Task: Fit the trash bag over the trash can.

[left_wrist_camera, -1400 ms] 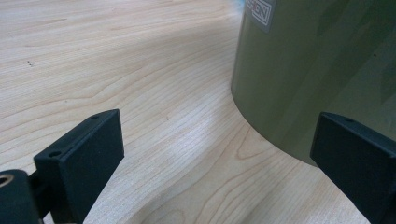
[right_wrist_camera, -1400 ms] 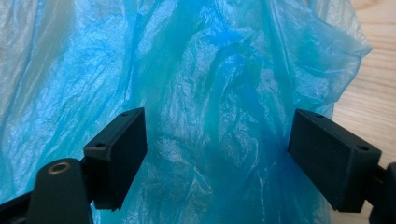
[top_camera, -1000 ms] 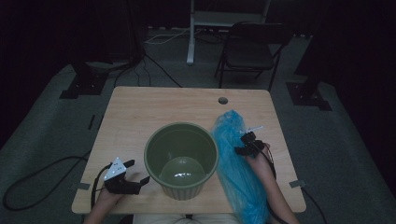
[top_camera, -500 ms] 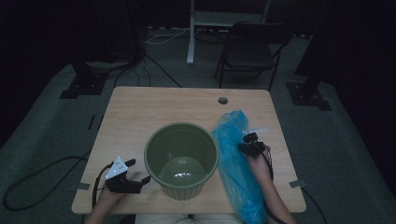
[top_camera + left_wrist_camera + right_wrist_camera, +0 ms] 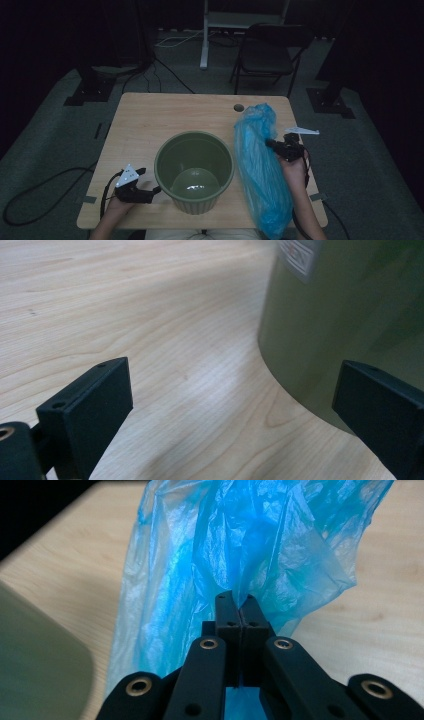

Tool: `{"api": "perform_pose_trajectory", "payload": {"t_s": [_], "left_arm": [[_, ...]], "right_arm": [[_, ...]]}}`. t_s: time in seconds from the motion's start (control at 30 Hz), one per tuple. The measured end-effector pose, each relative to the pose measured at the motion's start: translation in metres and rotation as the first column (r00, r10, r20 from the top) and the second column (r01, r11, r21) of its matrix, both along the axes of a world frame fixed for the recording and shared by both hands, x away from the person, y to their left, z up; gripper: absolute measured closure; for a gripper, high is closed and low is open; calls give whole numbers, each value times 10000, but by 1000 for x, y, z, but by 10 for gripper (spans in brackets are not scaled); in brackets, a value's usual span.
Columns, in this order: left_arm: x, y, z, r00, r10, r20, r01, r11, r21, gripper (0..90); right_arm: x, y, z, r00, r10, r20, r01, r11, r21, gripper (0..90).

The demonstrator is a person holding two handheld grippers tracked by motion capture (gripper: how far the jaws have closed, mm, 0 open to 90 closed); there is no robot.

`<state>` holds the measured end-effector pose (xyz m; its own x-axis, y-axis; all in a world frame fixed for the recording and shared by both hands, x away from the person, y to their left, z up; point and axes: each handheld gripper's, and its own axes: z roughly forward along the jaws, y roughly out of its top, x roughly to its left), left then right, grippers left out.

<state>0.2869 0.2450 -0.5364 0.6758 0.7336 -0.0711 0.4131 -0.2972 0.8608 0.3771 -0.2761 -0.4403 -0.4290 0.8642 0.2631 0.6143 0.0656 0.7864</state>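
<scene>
We work at a wooden table [image 5: 150, 120], and the largest thing on it is the green bin [image 5: 194, 170], standing upright near the near edge, a little left of the middle, with nothing in it but a glint on its floor. Just to its right lies the blue bag [image 5: 260, 165], stretched from the far right part of the table toward us and hanging over the near edge; it lies beside the bin, maybe brushing the rim, and is not yet in it. Our right gripper [image 5: 239, 614] has its jaws pressed together on a fold of the bag, about midway along its right side. Our left gripper [image 5: 150, 190] rests low on the table at the bin's near left, jaws spread wide, one jaw close to the bin's wall [image 5: 340, 330] but gripping nothing. We judge the job, lining the bin with the bag, barely begun: the bag is caught, but it has yet to be lifted, opened, lowered inside and folded over the rim, with the bin held steady.
</scene>
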Motion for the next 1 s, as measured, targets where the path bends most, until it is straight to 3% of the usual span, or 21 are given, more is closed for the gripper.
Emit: {"api": "perform_pose_trajectory", "payload": {"t_s": [0.1, 0.2, 0.23, 0.4, 0.43, 0.47, 0.6, 0.67, 0.73, 0.9, 0.93, 0.97, 1.0], "left_arm": [[1, -6, -1, 9997, -226, -106, 227, 9997, 130, 33], [3, -9, -1, 9984, -416, -392, 413, 9991, -77, 33], [4, -9, -1, 9983, -406, -423, 400, 9991, -139, 33], [6, -11, 0, 9985, -365, -416, 353, 9990, -282, 33], [6, -11, 0, 9985, -365, -416, 353, 9990, -282, 33], [7, -11, 0, 9985, -357, -409, 347, 9991, -246, 33], [7, -13, 1, 9986, -346, -390, 340, 9993, -181, 33], [8, -14, 1, 9985, -363, -399, 357, 9992, -153, 33], [9, -17, 2, 9984, -399, -389, 395, 9992, -98, 33], [12, -25, 2, 9978, -508, -426, 505, 9987, -78, 33], [12, -25, 2, 9978, -508, -426, 505, 9987, -78, 33], [13, -29, 2, 9977, -555, -400, 554, 9985, -42, 33], [14, -31, 3, 9974, -560, -443, 559, 9984, -43, 33]], "right_arm": [[-9, -7, 16, 9991, -41, 428, 18, 9985, 548, 900], [-17, -12, 28, 9967, -62, 808, -14, 9956, 937, 900], [-25, -15, 42, 9929, -53, 1189, -96, 9923, 1239, 900], [-43, -20, 79, 9759, 18, 2182, -453, 9798, 1946, 900], [-43, -20, 79, 9759, 18, 2182, -453, 9798, 1946, 900], [-52, -21, 96, 9629, 53, 2698, -660, 9741, 2161, 900], [-67, -22, 130, 9321, 66, 3622, -1052, 9617, 2532, 900], [-73, -23, 150, 9119, 26, 4105, -1232, 9556, 2677, 900], [-77, -23, 169, 8863, -94, 4631, -1413, 9466, 2898, 900], [-82, -12, 213, 8305, -2, 5571, -2134, 9236, 3184, 900], [-82, -12, 213, 8305, -2, 5571, -2134, 9236, 3184, 900], [-83, -4, 228, 8107, 97, 5854, -2441, 9144, 3229, 900], [-83, 0, 233, 8031, 135, 5957, -2519, 9136, 3191, 900]]}}
